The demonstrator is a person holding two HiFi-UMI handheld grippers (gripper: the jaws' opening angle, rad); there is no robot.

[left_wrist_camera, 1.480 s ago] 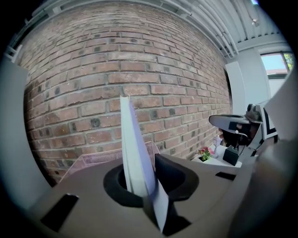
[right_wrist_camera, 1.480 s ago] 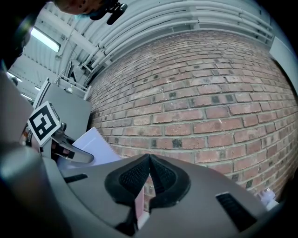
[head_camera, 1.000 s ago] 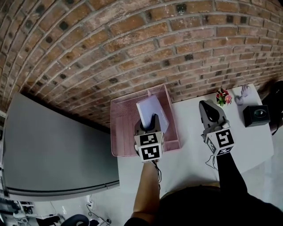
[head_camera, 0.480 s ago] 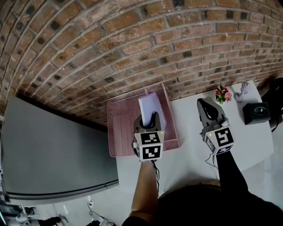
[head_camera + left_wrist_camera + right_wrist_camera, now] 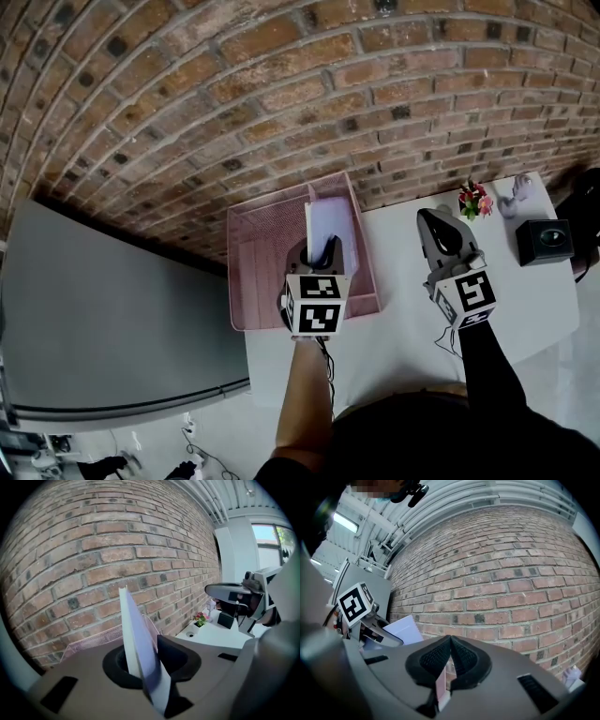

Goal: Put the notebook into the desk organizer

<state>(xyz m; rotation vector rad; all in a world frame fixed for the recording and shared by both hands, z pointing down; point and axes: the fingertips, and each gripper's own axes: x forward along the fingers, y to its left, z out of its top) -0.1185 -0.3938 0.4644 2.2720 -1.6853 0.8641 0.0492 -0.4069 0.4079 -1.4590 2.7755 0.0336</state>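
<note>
Table (image 5: 398,281): white top
Far left corner: pink mesh organizer (image 5: 255,281)
Far right end: potted flowers (image 5: 473,202) and, nearby, a black box (image 5: 544,242)

Bright, even daylight. The brick wall (image 5: 281,75) bows heavily from wide-angle distortion; both gripper views go black at their corners. Right of the wall a window (image 5: 269,534) glares pale. The white bench (image 5: 403,319) below the wall shows only faint shadows.
</note>
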